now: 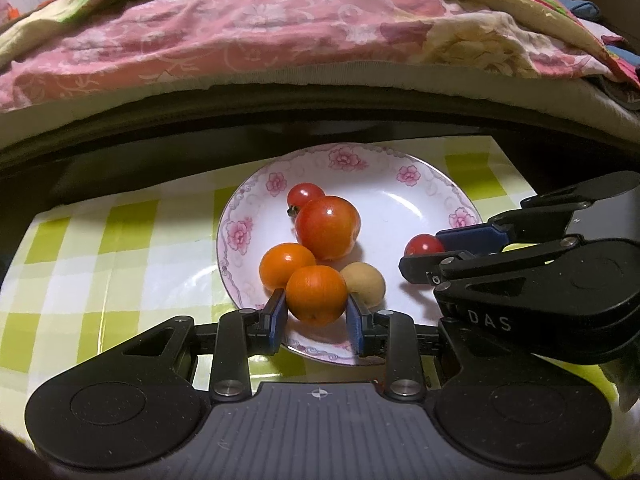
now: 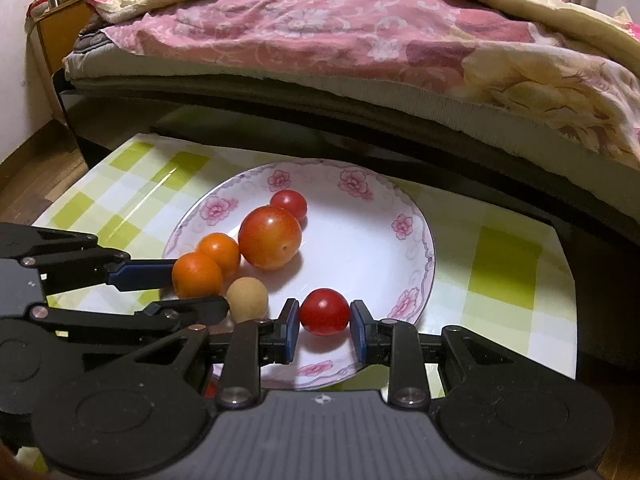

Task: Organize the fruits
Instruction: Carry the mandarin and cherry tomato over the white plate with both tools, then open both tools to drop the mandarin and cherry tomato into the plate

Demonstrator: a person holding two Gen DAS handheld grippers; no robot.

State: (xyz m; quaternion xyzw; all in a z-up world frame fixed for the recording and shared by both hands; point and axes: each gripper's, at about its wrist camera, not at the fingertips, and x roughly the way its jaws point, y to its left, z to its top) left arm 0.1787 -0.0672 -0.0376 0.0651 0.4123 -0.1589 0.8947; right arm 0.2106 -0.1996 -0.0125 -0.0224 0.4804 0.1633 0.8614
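A white floral plate holds several fruits. My left gripper has its blue pads on both sides of an orange kumquat at the plate's near edge. A second kumquat, a large tomato, a small tomato and a tan longan lie beside it. My right gripper brackets a red cherry tomato, with a narrow gap at each pad.
The plate sits on a green-and-white checked tablecloth. A bed with a pink floral quilt runs along the table's far side. A wooden nightstand stands at the back left.
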